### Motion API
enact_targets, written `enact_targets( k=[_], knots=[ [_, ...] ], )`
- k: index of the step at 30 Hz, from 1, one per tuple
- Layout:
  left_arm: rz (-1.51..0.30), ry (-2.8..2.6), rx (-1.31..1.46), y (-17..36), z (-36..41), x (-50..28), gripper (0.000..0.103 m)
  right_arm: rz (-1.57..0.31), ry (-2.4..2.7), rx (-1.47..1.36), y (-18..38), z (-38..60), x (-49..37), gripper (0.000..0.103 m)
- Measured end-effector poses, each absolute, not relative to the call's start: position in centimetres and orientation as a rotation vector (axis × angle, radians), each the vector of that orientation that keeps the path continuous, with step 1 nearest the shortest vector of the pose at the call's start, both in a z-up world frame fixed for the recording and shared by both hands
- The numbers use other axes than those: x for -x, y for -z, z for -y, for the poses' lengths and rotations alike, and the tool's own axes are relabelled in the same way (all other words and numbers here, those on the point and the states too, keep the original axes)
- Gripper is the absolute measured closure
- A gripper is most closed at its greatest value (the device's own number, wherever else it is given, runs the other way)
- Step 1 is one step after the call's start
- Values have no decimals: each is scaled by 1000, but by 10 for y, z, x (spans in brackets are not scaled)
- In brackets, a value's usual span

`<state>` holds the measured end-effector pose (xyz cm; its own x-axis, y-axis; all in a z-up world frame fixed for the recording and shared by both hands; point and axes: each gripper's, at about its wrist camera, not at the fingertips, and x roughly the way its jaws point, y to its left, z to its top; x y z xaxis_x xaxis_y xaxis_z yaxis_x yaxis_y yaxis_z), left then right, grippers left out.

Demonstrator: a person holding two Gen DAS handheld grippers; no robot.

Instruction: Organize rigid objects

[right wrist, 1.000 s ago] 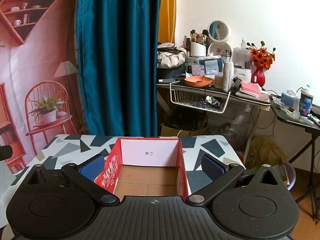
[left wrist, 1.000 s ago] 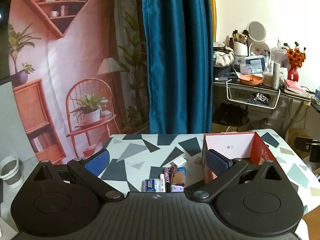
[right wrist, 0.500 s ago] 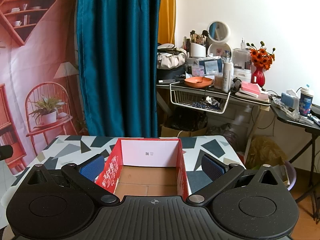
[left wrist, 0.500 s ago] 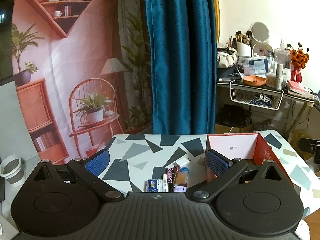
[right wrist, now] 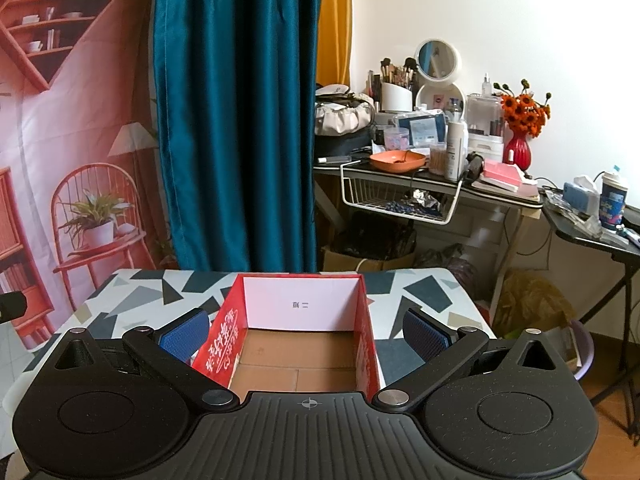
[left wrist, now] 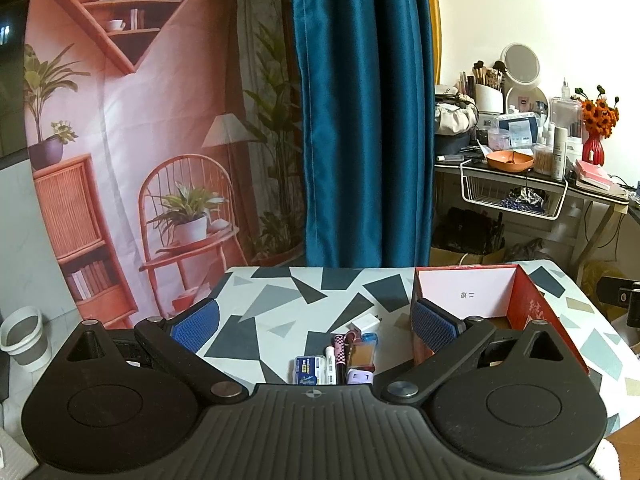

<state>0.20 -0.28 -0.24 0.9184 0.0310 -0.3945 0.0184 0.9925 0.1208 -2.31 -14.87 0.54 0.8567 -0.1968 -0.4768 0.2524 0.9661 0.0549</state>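
Small items (left wrist: 340, 356) clustered left of red box (left wrist: 532, 308), between spread, empty left gripper (left wrist: 316, 320) fingers. Right gripper (right wrist: 304, 332) level, fingers apart, straddling box (right wrist: 224, 344).

A lived-in home room is showing itself here: a teal curtain (right wrist: 236, 120) is hanging beside a printed backdrop (left wrist: 132, 140) of shelves and a chair, and a cluttered vanity desk (right wrist: 432, 184) is carrying makeup brushes (right wrist: 394, 70), a round mirror (right wrist: 438, 60) and a red vase of orange flowers (right wrist: 518, 148).
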Motion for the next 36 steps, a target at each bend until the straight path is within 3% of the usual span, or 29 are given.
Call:
enact_targets(
  k=[36],
  knots=[
    [-350, -39, -122, 0, 4, -9, 0, -453, 230, -129, -6, 152, 16, 0]
  ],
)
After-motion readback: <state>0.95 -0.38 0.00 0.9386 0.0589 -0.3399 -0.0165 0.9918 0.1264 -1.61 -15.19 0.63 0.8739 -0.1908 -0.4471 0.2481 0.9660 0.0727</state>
